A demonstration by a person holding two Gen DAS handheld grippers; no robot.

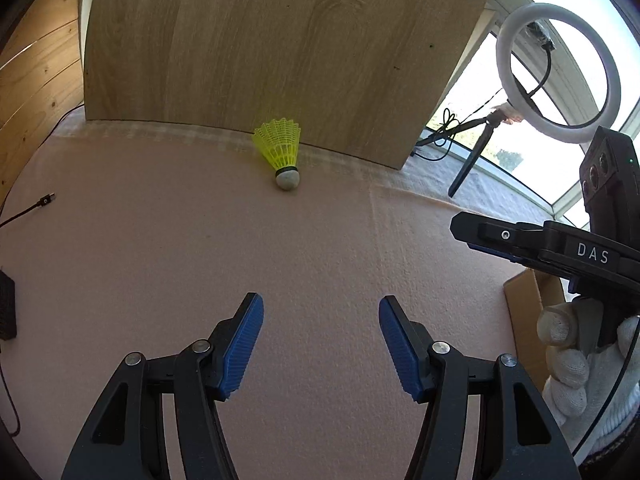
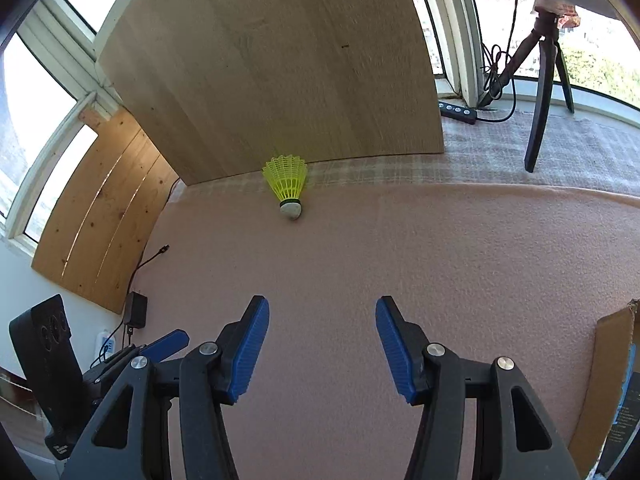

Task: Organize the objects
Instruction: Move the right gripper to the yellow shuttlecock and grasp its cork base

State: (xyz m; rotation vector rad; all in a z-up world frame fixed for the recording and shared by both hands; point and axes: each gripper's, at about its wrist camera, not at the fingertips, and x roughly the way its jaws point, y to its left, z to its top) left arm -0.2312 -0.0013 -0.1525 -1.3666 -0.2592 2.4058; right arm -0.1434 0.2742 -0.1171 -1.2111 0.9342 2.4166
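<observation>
Yellow shuttlecock (image 1: 281, 153) lying on the pink worktop (image 1: 160, 240), skirt against the wooden board (image 1: 260, 40), left tool (image 1: 321, 344) and right tool (image 2: 322, 348) both wide apart, holding nothing, well short of it

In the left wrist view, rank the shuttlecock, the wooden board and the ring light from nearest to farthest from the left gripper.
From the left gripper:
1. Shuttlecock, straight ahead on the pink cloth.
2. Wooden board, standing upright directly behind the shuttlecock.
3. Ring light, far right by the window, beyond the board's right edge.
</observation>
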